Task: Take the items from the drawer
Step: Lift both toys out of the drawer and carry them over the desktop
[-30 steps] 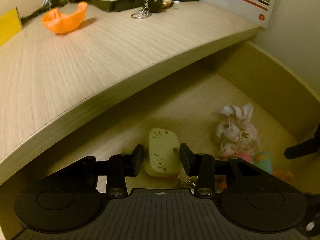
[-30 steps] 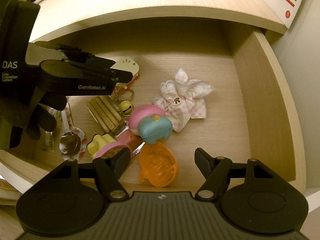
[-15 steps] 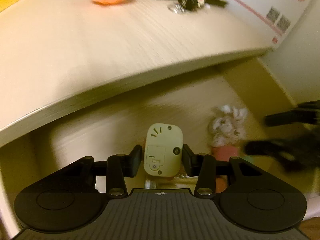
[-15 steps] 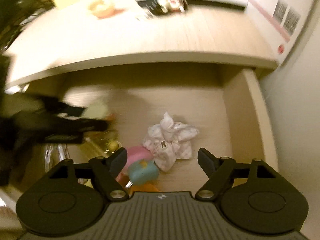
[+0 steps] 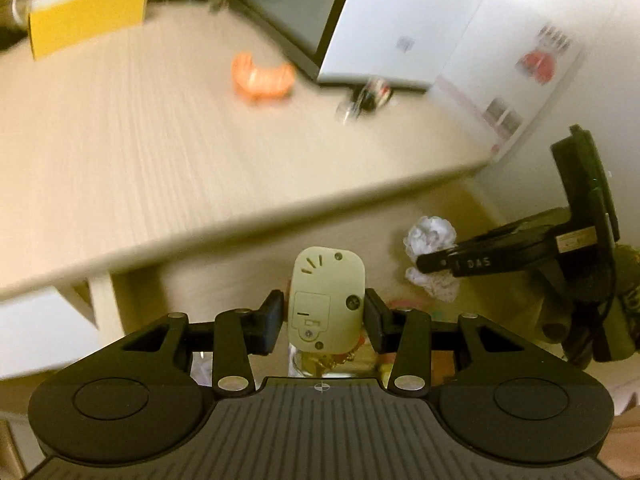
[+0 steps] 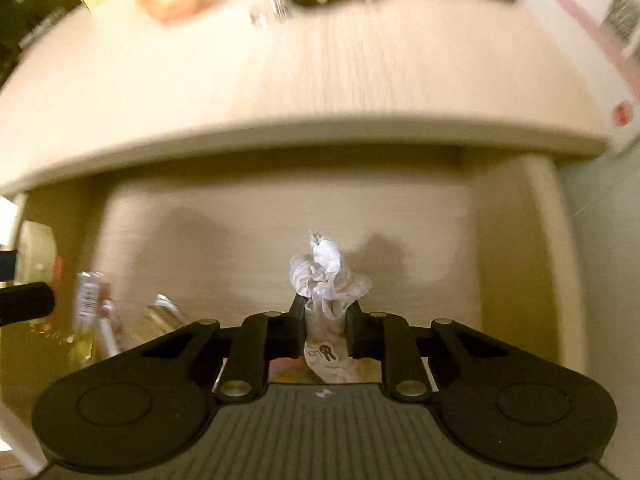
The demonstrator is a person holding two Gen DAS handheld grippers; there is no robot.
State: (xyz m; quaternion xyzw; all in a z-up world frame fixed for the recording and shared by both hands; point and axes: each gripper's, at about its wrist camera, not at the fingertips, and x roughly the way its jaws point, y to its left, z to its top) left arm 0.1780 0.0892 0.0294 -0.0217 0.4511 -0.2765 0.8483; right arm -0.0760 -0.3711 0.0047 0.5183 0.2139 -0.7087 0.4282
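Note:
My left gripper (image 5: pixel 324 316) is shut on a cream plastic device (image 5: pixel 327 300) with a battery cover and screws, held above the open wooden drawer (image 5: pixel 224 276). My right gripper (image 6: pixel 325 330) is shut on a white and pink checked cloth pouch (image 6: pixel 326 280), bunched upward between the fingers over the drawer floor (image 6: pixel 248 248). In the left wrist view the same pouch (image 5: pixel 430 236) shows beside the right gripper's black finger (image 5: pixel 480 258).
The wooden desktop (image 5: pixel 160 152) overhangs the drawer; on it lie an orange piece (image 5: pixel 262 76), a dark keychain toy (image 5: pixel 368 96), a yellow box (image 5: pixel 86 12) and a white box (image 5: pixel 420 20). Wrapped snacks (image 6: pixel 94 304) lie at the drawer's left. The drawer's right wall (image 6: pixel 548 248) is close.
The left gripper has lifted the cream device up out of the drawer toward the desktop. The right gripper, open a second ago, has closed on the cloth pouch.

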